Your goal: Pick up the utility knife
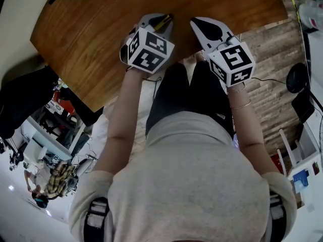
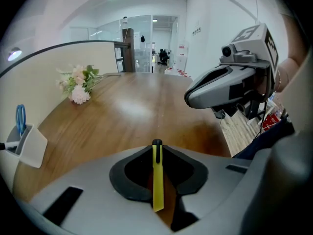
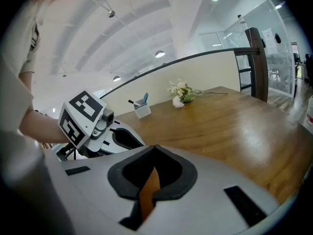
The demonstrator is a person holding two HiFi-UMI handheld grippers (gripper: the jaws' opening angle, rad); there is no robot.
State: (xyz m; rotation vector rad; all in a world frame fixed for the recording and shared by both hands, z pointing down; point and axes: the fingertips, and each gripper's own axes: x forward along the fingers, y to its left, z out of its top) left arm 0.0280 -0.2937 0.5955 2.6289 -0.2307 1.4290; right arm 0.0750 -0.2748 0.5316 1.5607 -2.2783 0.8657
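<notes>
The knife [image 2: 157, 177] is slim and yellow with a black end, seen edge-on. It is pinched upright on its edge between the jaws of the left hand-held gripper [image 2: 157, 150], with the black end toward 12 o'clock, over the bench [image 2: 137, 111].

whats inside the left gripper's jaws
A slim yellow utility knife with a black tip stands edge-on, pinched in the left gripper. The brown wooden table shows beneath. The dark pads cover the knife's flat sides, so no blade can be seen.
</notes>
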